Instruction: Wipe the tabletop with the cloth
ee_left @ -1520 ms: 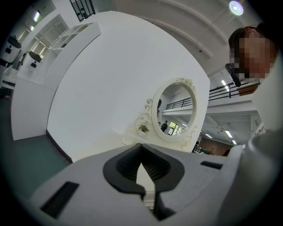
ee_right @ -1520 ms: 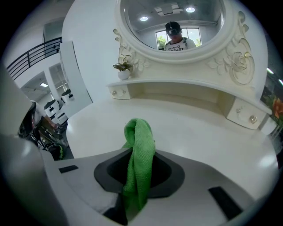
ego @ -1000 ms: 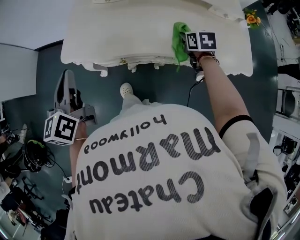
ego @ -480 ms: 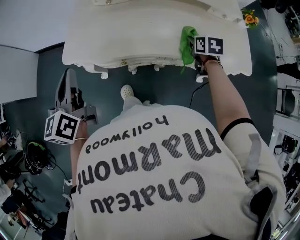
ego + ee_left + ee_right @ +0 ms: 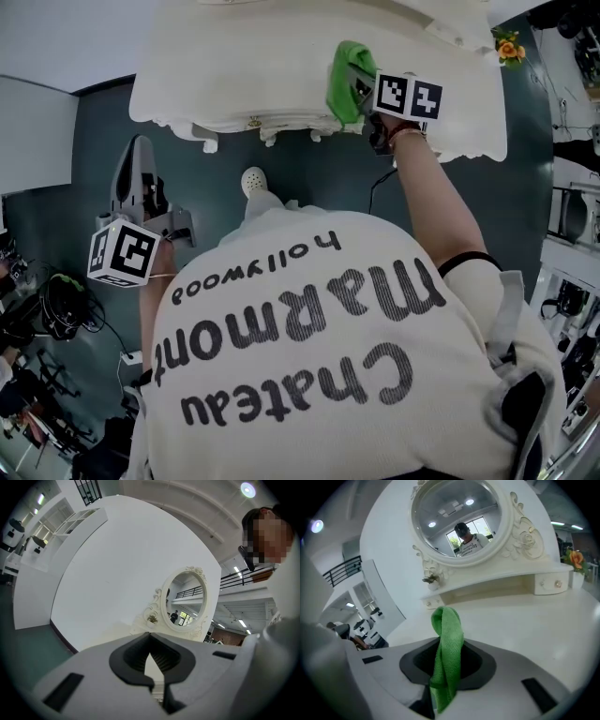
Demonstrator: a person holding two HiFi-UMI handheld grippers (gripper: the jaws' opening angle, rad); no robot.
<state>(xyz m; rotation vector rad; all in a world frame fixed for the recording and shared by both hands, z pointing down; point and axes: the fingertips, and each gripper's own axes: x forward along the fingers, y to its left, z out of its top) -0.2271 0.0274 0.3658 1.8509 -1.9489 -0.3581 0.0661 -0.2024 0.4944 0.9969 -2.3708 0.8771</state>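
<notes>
- Right tool [image 5: 359,89] – jaws closed on a fold of the green cloth [image 5: 345,75]. In the right gripper view the cloth stands out ahead of them as a doubled loop.
- The cloth lies on the white bench [image 5: 234,66], close to the front edge and right of centre. Whether the loop's tip presses on the surface cannot be told from the gripper view.
- Change: half a second ago the tool and cloth were further right along the same front edge, and they have now swept back to the left. The cloth also looks more bunched.
- Reading: a side-to-side wiping stroke appears to be under way, confined so far to the front strip. The surface toward the mirror [image 5: 457,517] probably remains to be wiped.
- Left tool [image 5: 139,183] – jaws together on nothing, held low over the floor [image 5: 56,187] and well apart from the bench. Its position is unchanged.
</notes>
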